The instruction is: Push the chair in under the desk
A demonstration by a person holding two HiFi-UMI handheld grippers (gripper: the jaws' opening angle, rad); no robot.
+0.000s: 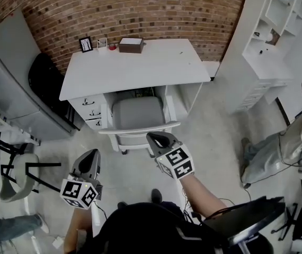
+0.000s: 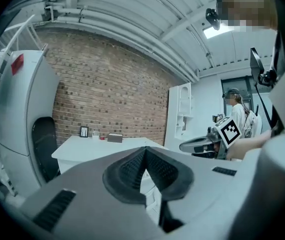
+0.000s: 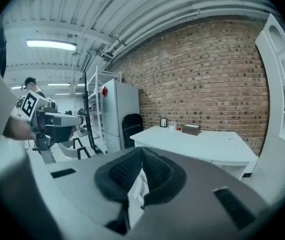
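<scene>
A chair with a grey seat [image 1: 138, 112] and a white backrest [image 1: 140, 129] stands in the kneehole of the white desk [image 1: 135, 67], seat mostly under the top, backrest just outside the front edge. My right gripper [image 1: 154, 137] is shut and empty, its tip close to the backrest's right part; I cannot tell if they touch. My left gripper [image 1: 91, 154] is shut and empty too, and hangs left of the chair, nearer to me. In the left gripper view the shut left gripper [image 2: 143, 150] points at the desk [image 2: 97, 146]. The right gripper [image 3: 141, 152] does the same in its own view.
A grey refrigerator [image 1: 13, 83] and a black chair [image 1: 45, 78] stand left of the desk, a white shelf unit [image 1: 267, 41] to its right. A person [image 1: 278, 147] is at the far right. A brown box [image 1: 131, 45] and a picture frame [image 1: 86, 44] sit on the desk.
</scene>
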